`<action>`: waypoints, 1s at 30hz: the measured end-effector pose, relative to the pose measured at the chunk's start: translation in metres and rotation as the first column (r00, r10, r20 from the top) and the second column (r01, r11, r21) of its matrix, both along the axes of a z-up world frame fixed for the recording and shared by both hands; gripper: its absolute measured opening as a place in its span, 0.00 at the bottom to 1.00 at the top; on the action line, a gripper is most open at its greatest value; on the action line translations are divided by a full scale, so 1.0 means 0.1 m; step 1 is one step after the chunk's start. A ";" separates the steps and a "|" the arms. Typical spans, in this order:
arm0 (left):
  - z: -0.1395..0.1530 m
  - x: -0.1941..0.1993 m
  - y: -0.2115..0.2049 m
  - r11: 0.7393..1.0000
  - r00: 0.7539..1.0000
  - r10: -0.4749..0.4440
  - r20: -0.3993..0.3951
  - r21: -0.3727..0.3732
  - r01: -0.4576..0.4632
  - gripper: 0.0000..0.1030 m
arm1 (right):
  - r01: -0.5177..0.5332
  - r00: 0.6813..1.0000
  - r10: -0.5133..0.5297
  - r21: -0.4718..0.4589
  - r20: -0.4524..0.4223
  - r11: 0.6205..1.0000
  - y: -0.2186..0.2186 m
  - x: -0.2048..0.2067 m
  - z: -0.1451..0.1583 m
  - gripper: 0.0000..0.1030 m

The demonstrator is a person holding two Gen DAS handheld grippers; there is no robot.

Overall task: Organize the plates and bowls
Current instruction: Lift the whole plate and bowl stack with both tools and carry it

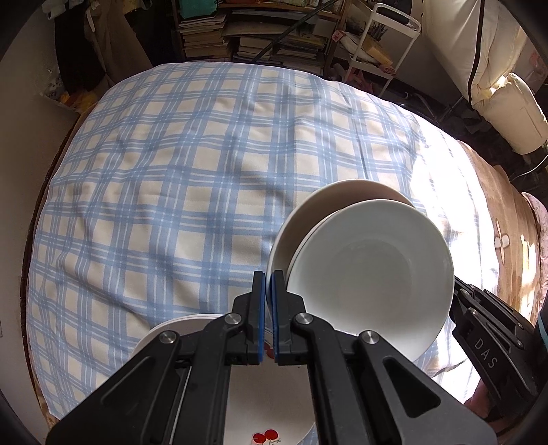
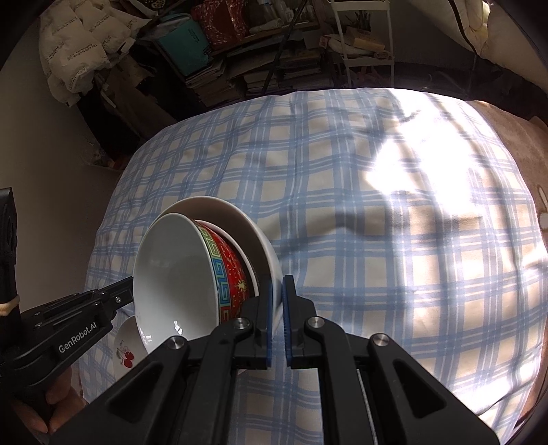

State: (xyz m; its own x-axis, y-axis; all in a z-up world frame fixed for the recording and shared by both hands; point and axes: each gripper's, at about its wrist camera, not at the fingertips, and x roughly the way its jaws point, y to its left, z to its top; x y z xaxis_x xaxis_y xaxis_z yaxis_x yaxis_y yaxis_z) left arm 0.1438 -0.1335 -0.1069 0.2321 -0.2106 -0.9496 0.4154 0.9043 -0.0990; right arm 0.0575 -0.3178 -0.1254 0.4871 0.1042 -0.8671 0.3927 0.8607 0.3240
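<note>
Nested bowls [image 2: 178,274], at least three, tipped steeply with mouths turned left in the right wrist view, over the left front part of a blue-and-cream checked cloth [image 2: 376,239]. Innermost: a porcelain bowl, glossy white inside, red outside with gold specks and a green-and-blue key band under the rim [image 2: 233,270]. Around it the thin white rim of a second bowl, then the large plain white outer bowl [image 2: 253,232].

Right gripper [image 2: 279,284] clamped on the outer bowl's wall, blue pads narrow, only the white rim between them. Left gripper [image 1: 269,277] pinched fully together, blue pads almost touching, tips right at the outer bowl's left edge (rim caught there or not: impossible to tell, tips hidden behind the bowls in the right wrist view).

Below the left gripper, flat on the cloth — a round white plate printed with red cherries [image 1: 267,404], partly hidden by the black linkage, and overlapped by the stack's lower edge as seen from the right wrist. A hand [image 2: 58,404] wrapped round the left gripper's handle at the bottom left corner. Bright sun patch across the cloth's right side. Beyond the far edge — shelves crammed with books and papers [image 1: 205,30] and a white metal trolley [image 1: 387,41].
</note>
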 end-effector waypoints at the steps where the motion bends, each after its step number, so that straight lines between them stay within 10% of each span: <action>1: 0.02 -0.02 0.02 1.000 1.000 0.002 0.002 0.002 -0.002 0.01 | -0.002 1.000 0.002 0.000 0.003 1.000 0.02 -0.02 0.02 0.09; 30: 0.10 -0.75 1.47 0.970 0.971 0.239 0.017 0.030 -0.240 0.02 | -0.258 0.966 0.258 -0.011 0.030 0.966 1.35 -0.33 0.11 0.09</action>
